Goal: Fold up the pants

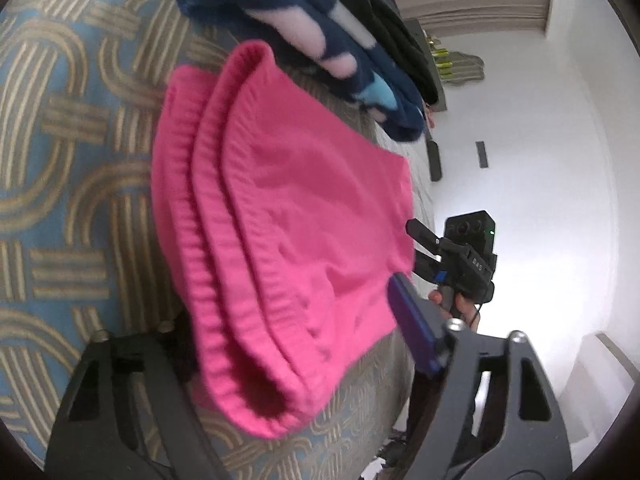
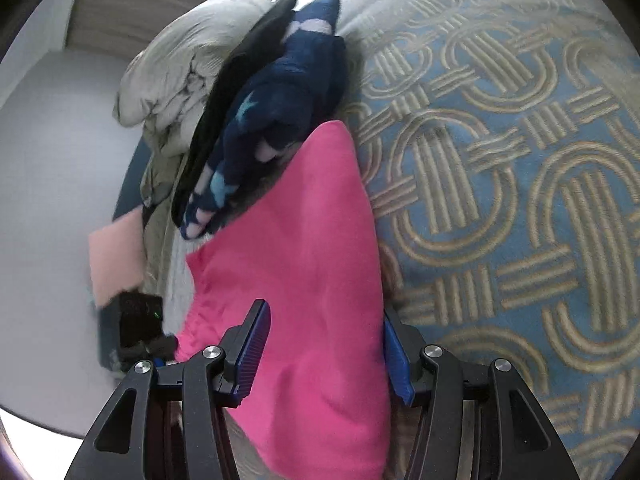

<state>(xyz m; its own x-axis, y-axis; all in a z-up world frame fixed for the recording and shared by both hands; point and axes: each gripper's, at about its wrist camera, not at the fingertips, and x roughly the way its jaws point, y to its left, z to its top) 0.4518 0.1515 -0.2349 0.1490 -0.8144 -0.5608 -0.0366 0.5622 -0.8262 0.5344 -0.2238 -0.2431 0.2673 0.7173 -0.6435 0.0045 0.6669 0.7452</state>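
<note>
The pink pants (image 1: pixel 288 216) lie folded into a thick, layered bundle on a bedspread (image 1: pixel 60 128) patterned with blue ground and tan interlocking bands, their ribbed waistband edges stacked one over another along the side seen at the left of the left wrist view. In that view the left gripper (image 1: pixel 280 364) straddles the near end of the bundle: its blue-padded finger (image 1: pixel 412 328) lies along the fabric's edge on one side, while the other finger is buried under the cloth, so whether the pads actually press the pants cannot be told from here. The right gripper (image 2: pixel 324 348) reaches in from the opposite side, and in its own view the pink fabric fills the gap between its two blue pads (image 2: pixel 254 350), which stand apart on either flank of the bundle and seem to hold it clamped between them. In the left wrist view this right gripper (image 1: pixel 420 248) appears at the far corner of the pants, with the fingers of a person's hand (image 1: pixel 452 300) wrapped around its handle. Just beyond the pink bundle lies a dark blue fleece garment (image 2: pixel 276 120) with pale star and pink patches, touching the pants at their far end, with a black garment (image 2: pixel 236 92) beside it and a crumpled beige blanket (image 2: pixel 180 68) further off.
</note>
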